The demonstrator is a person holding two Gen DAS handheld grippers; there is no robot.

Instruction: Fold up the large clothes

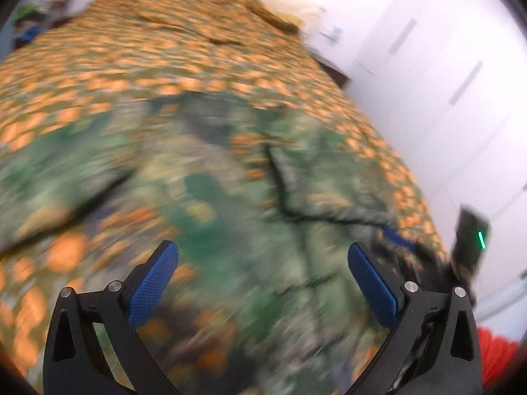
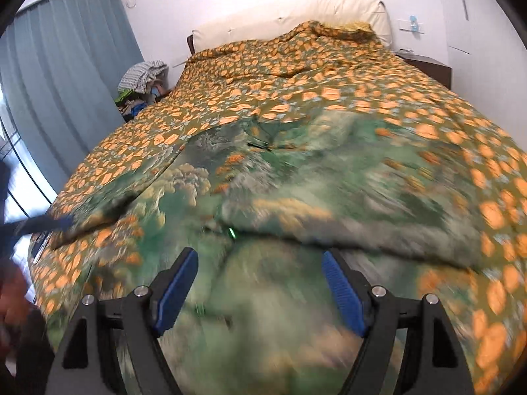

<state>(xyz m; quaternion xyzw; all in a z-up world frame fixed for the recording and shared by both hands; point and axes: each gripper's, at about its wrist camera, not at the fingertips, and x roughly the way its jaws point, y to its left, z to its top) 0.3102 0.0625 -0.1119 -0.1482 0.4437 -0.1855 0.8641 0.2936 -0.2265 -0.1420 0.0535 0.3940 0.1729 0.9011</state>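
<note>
**Operator A:** Report the left gripper (image 1: 263, 256).

**Operator B:** Fingers spread wide, nothing between the blue pads (image 1: 150, 284). It hangs above the green patterned garment (image 1: 230, 204), which lies spread on the bed. Whether the fingertips touch the cloth cannot be determined; the left wrist view is heavily blurred.

**Operator A:** Right gripper (image 2: 260, 263)?

**Operator B:** Same condition: released, jaws apart, no cloth pinched between its pads (image 2: 342, 291). It sits over the near part of the garment (image 2: 250, 312). A thick fold edge (image 2: 346, 240) of the fabric runs across just beyond the fingertips.

**Operator A:** Garment position?

**Operator B:** On the near half of the bed, on top of the orange-leaf bedspread (image 2: 296, 85). In the right wrist view, one part extends toward the left edge of the bed, where a blurred blue-tipped tool (image 2: 42, 222) is visible; it looks like the other gripper, but this cannot be confirmed. In the left wrist view, a seam or fold line (image 1: 283, 194) crosses the cloth ahead of the right finger.

**Operator A:** Surroundings?

**Operator B:** A cream headboard (image 2: 296, 16) at the far end of the bed. Grey-blue curtains (image 2: 66, 75) at left. A heap of clothes (image 2: 141, 79) beside the bed, near the curtains. A dark bedside table (image 2: 428, 65) at the far right. White wardrobe doors (image 1: 444, 82) alongside the bed in the left wrist view, and a dark device with a green light (image 1: 474, 240) near the right edge.
</note>
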